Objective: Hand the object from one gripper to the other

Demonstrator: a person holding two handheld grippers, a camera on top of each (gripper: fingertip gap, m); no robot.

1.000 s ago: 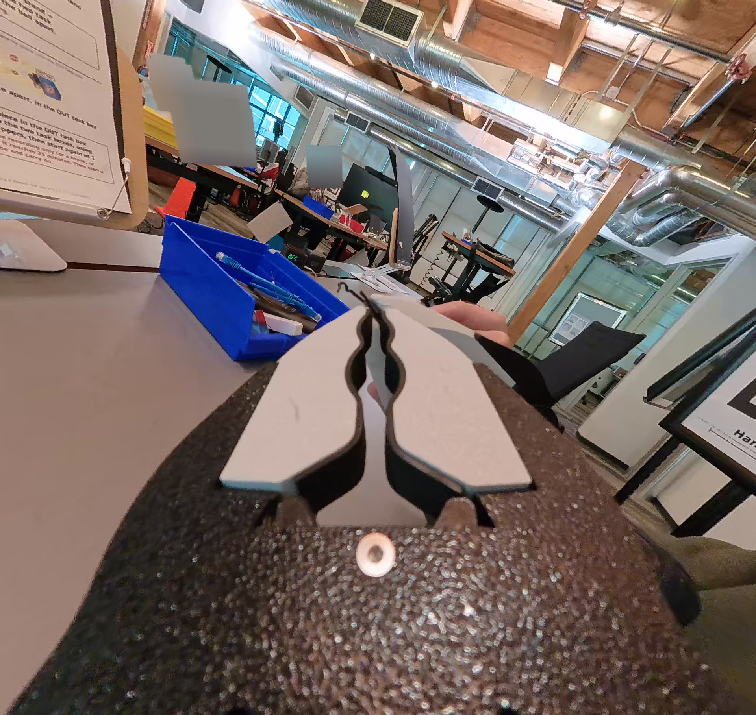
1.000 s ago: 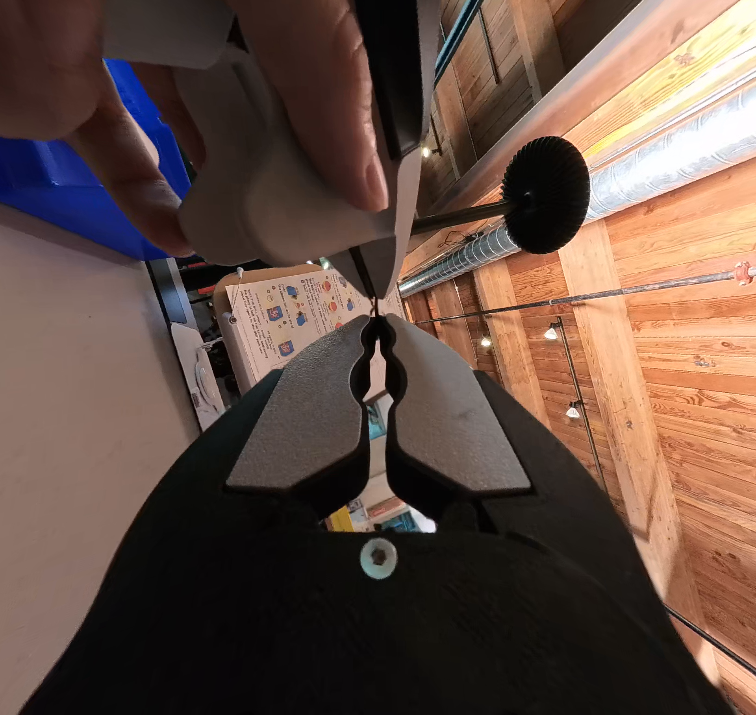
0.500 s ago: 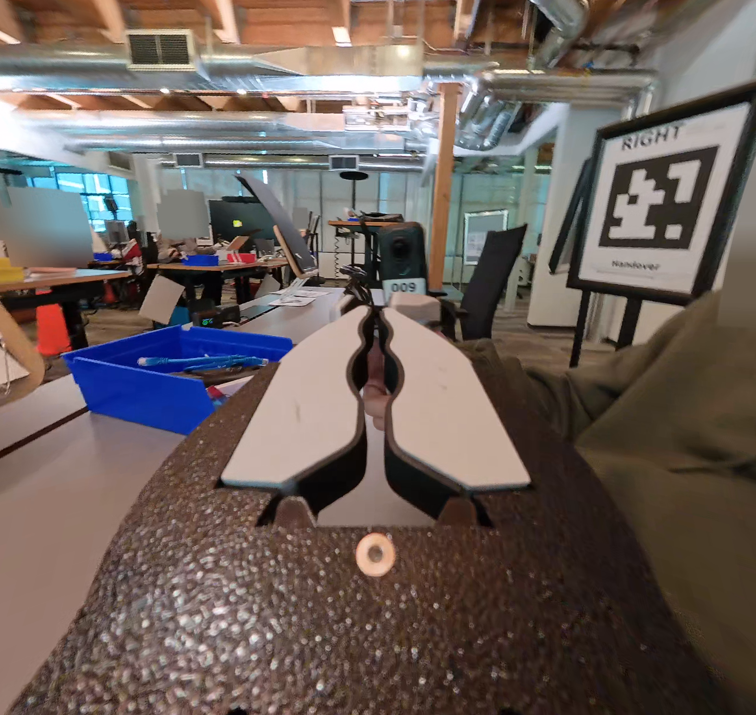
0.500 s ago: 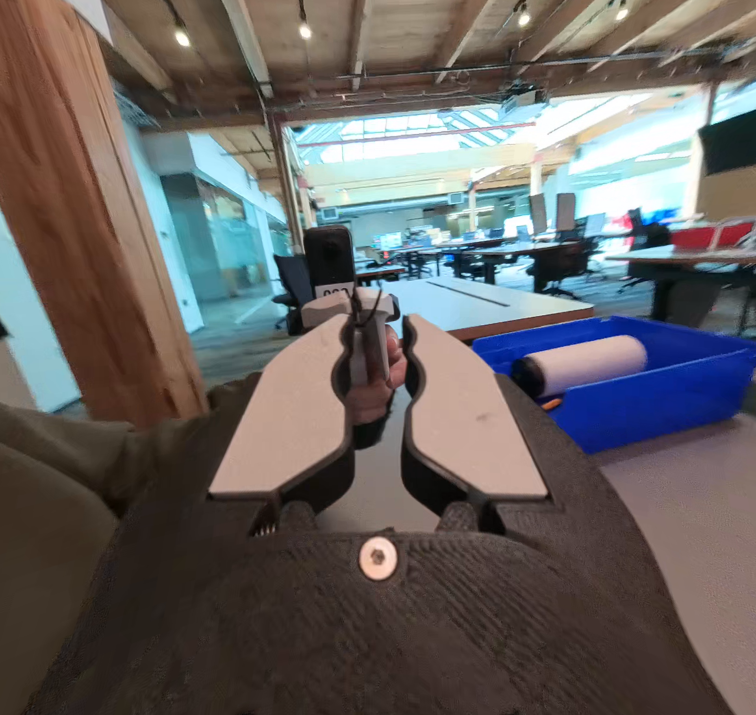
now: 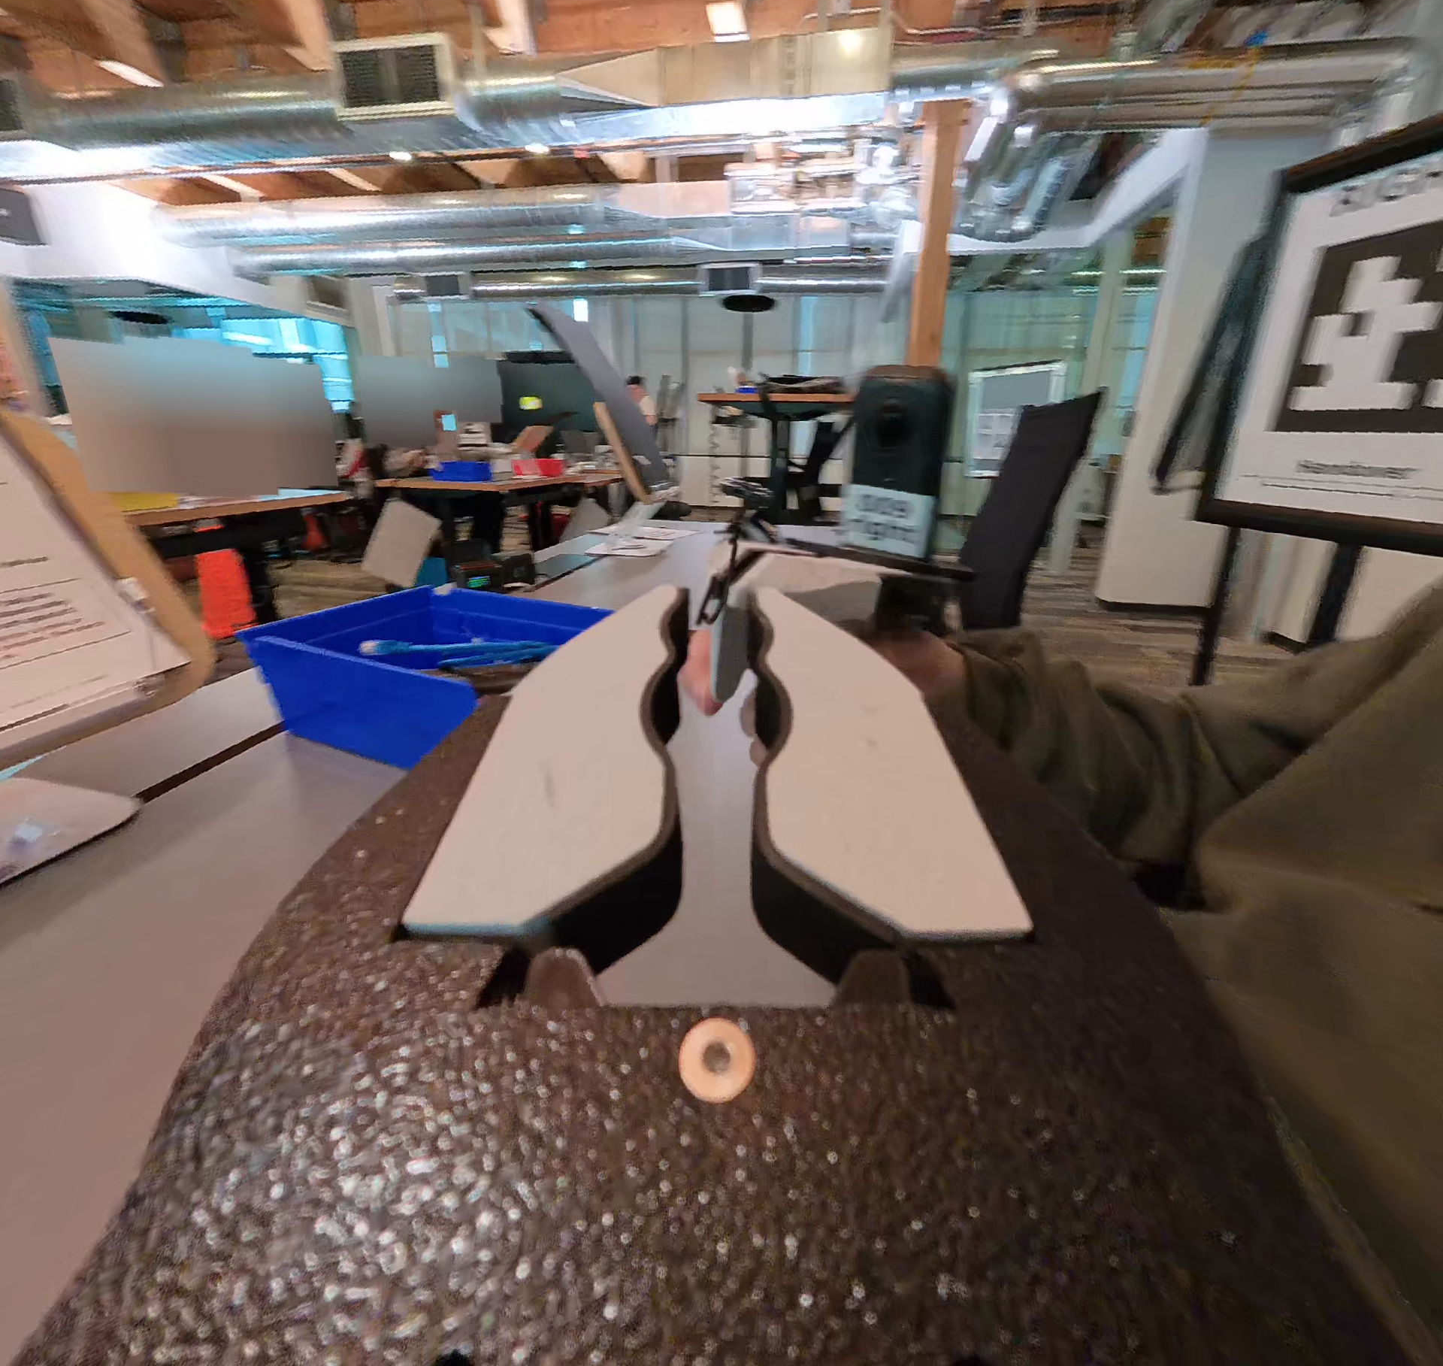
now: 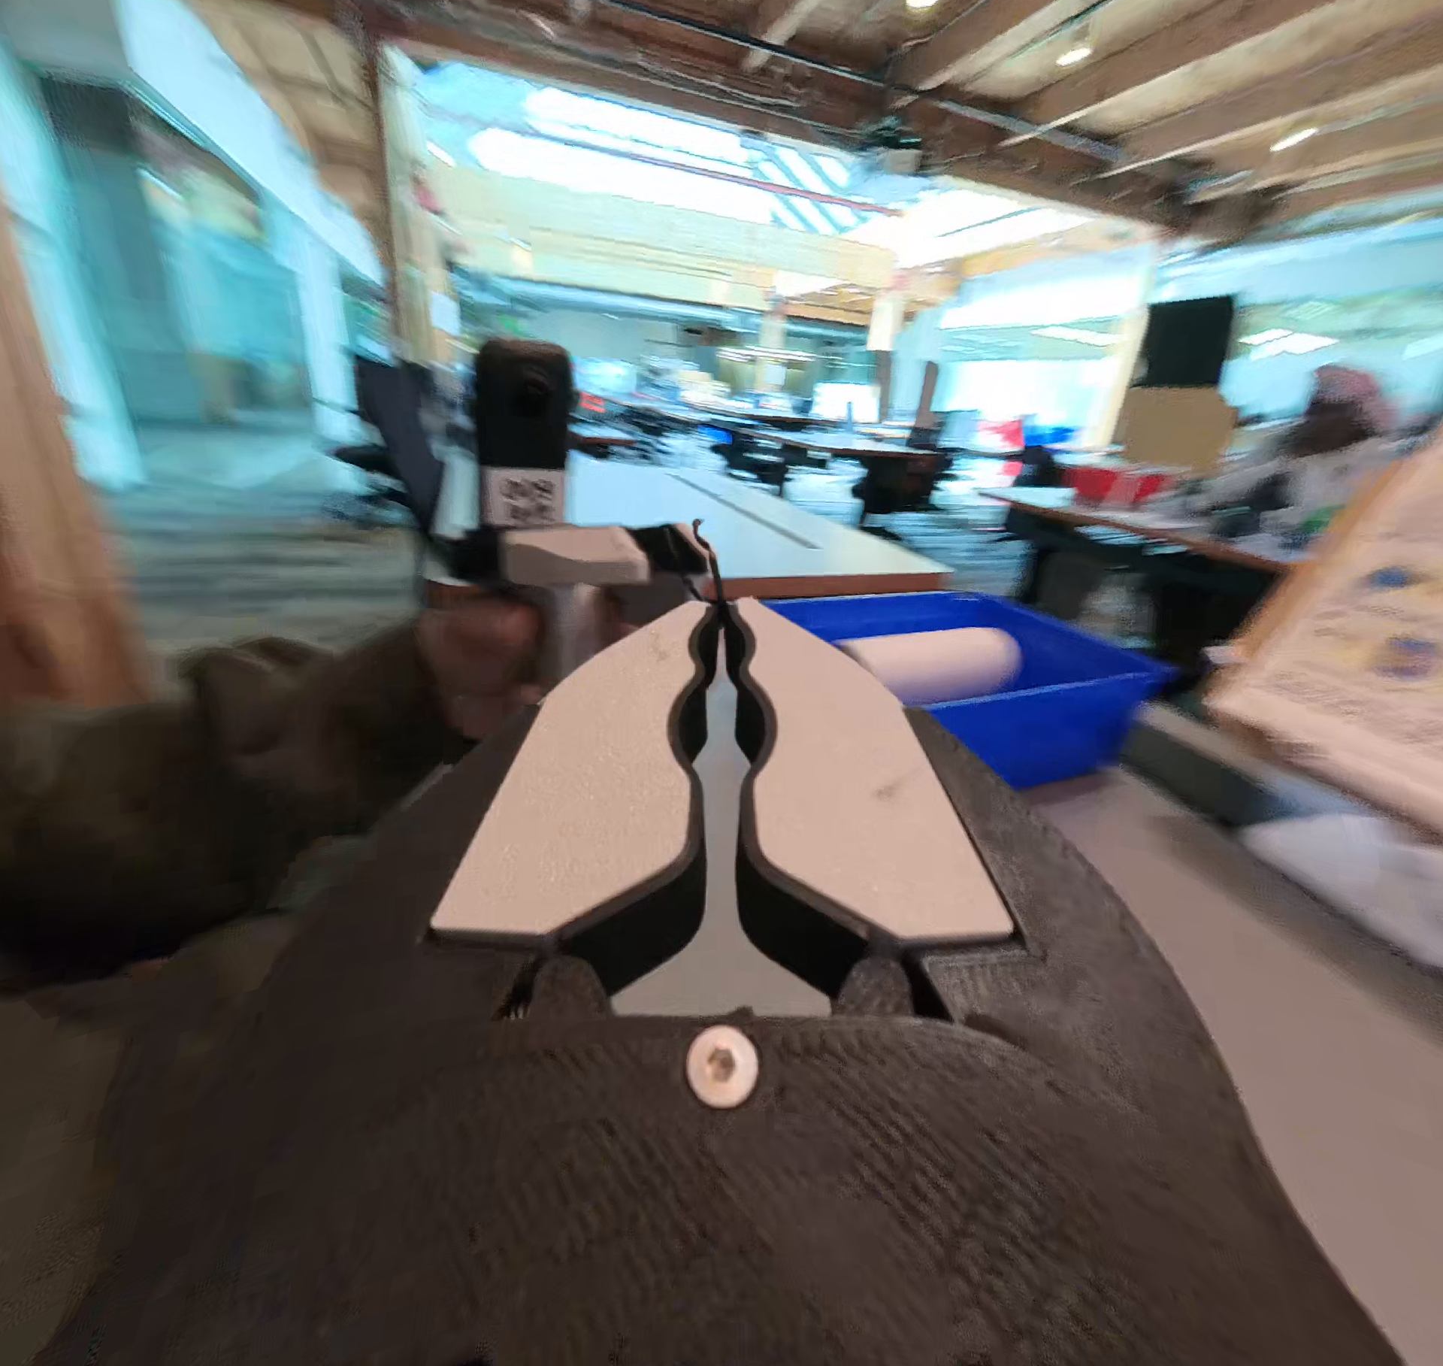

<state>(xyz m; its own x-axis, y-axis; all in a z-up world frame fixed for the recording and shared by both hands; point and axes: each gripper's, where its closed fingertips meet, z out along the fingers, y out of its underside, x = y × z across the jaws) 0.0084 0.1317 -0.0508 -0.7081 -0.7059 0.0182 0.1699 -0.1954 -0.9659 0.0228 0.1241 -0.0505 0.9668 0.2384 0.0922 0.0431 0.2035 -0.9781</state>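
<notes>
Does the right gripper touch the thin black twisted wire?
Touching. The right wrist view shows the right gripper with its tips closed on the lower end of the thin black twisted wire, without any gap.

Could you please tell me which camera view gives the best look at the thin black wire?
The right wrist view shows it best. There the thin black wire stands up from the closed tips of the right gripper, outlined against the pale tabletop. The left wrist view shows only a small dark kink just beyond the left gripper's parted fingers, lost against the clutter behind.

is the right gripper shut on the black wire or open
Shut on it: in the right wrist view the right gripper has its tips pinched together with the thin black wire sticking up from between them.
</notes>
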